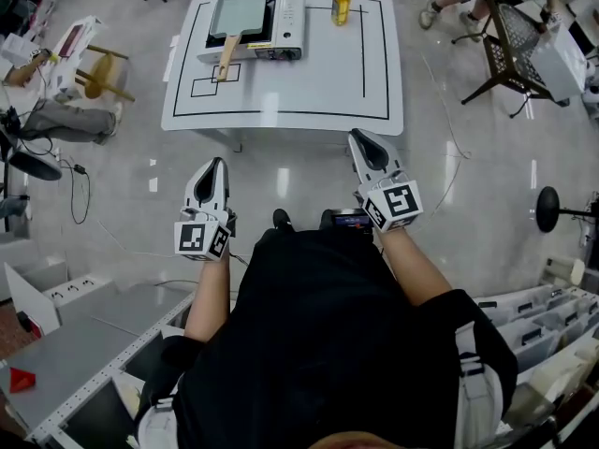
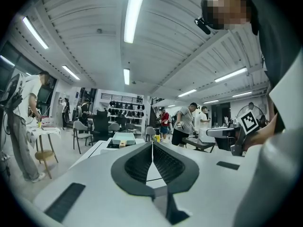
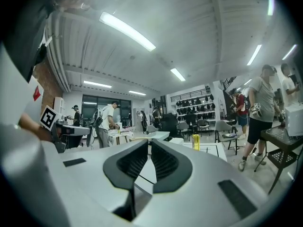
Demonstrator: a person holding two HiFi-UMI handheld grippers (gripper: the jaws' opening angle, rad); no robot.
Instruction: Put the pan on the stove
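As the pan (image 1: 240,12) sits on the stove (image 1: 286,21), upper centre, no move seems needed.
Closed and empty, mid-frame: left gripper (image 1: 218,165), right gripper (image 1: 361,138).

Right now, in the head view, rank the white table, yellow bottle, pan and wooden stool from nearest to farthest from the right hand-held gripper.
1. White table: its near edge lies just ahead of the right hand-held gripper.
2. Yellow bottle: table's far side, slightly left.
3. Pan: on the stove, far left corner.
4. Wooden stool: on the floor, left of the table.
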